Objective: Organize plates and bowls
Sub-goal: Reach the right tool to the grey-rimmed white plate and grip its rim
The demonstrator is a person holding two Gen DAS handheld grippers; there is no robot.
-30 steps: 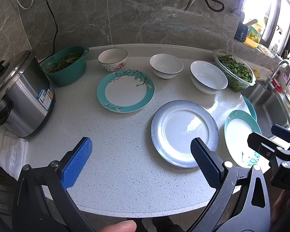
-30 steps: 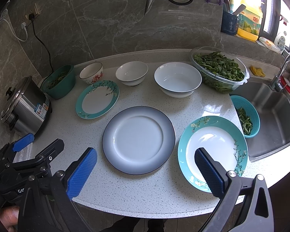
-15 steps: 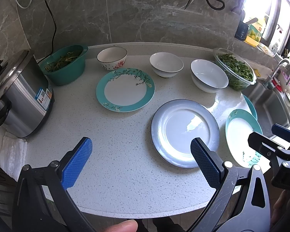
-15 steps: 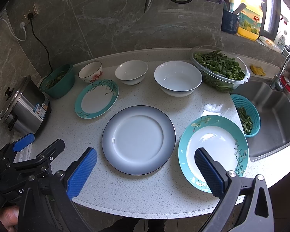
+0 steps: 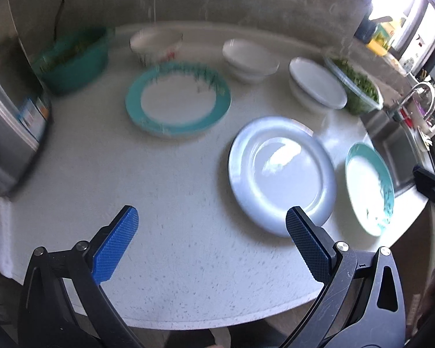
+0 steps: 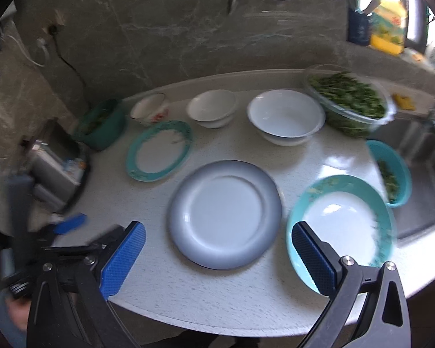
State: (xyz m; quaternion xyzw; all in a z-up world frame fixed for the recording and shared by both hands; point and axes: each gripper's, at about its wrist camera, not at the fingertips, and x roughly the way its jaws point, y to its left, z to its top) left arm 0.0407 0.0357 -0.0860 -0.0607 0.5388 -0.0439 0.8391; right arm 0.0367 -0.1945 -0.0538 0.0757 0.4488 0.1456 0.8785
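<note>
Both views have gone blurred as the left tool [image 5: 208, 226] and right tool [image 6: 217, 243], jaws apart and empty, advance; grey plate [image 6: 224, 214] sits untouched at tabletop [image 6: 165, 290] centre, teal plates at 10 and 4 o'clock.

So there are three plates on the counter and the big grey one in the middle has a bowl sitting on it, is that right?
Not quite. There are three plates, and the grey plate lies in the middle, between the two teal-rimmed plates, but nothing sits on it. The right wrist view shows the three bowls standing apart, in a row behind the plates.
</note>
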